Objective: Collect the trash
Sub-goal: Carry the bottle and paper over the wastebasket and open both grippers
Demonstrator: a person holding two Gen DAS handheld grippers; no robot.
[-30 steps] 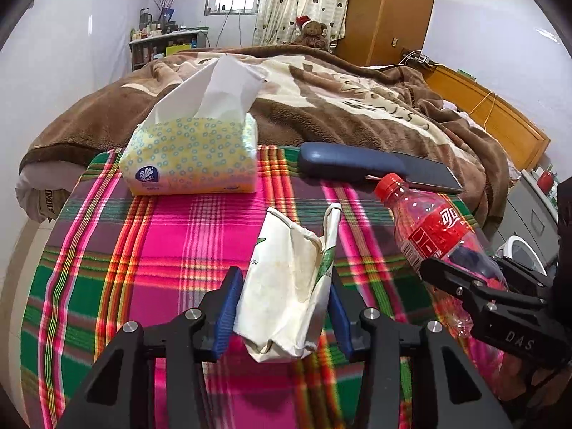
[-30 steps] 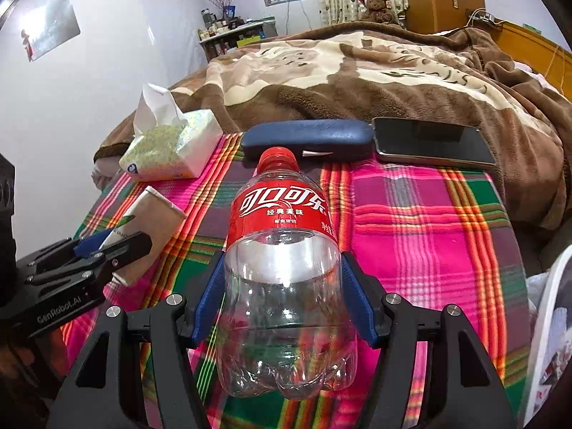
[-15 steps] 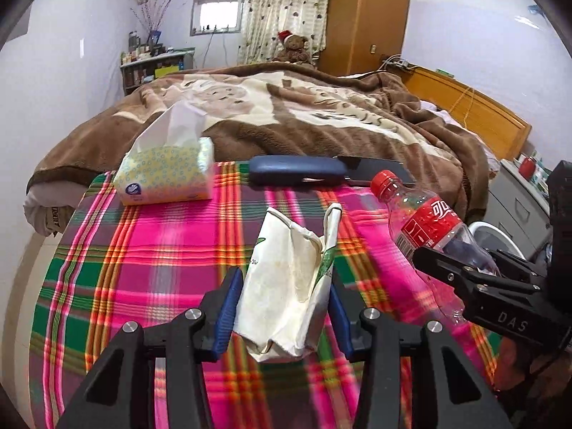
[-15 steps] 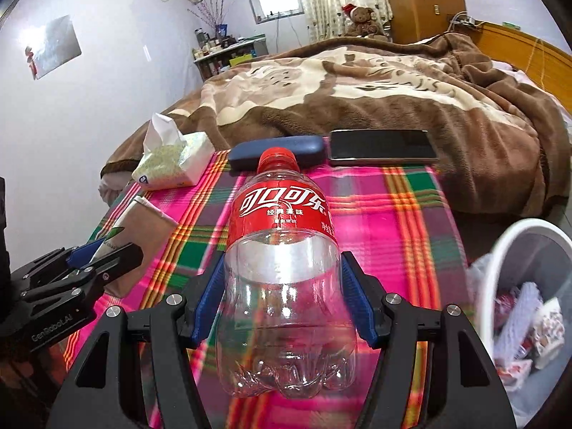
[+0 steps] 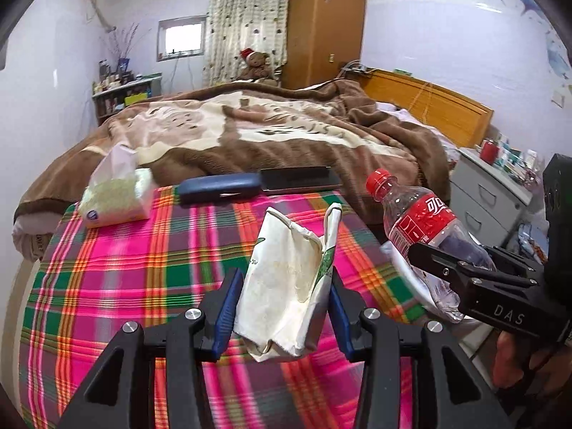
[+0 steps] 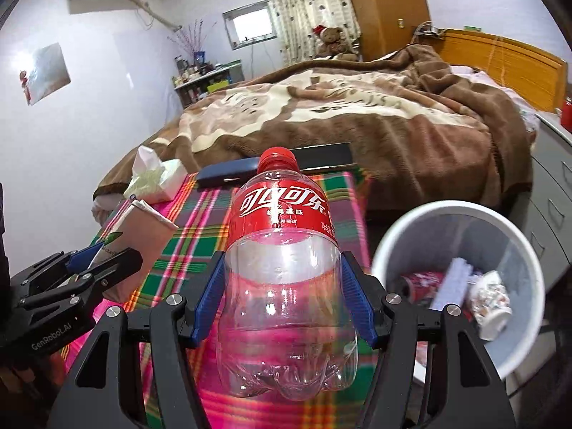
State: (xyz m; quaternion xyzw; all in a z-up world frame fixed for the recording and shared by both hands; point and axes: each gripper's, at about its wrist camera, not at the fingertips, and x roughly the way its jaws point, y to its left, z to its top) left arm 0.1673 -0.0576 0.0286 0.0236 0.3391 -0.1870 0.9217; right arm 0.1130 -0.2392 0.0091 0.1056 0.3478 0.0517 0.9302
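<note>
The left gripper clamped a crumpled paper carton between its blue pads; the right gripper gripped an empty cola bottle between its fingers, a white bin just beside its right finger

"DAS" on right tool, "GenRobot.AI" on left tool

Both grippers, left and right, tilted downward (jaws clamped, loaded).
</note>
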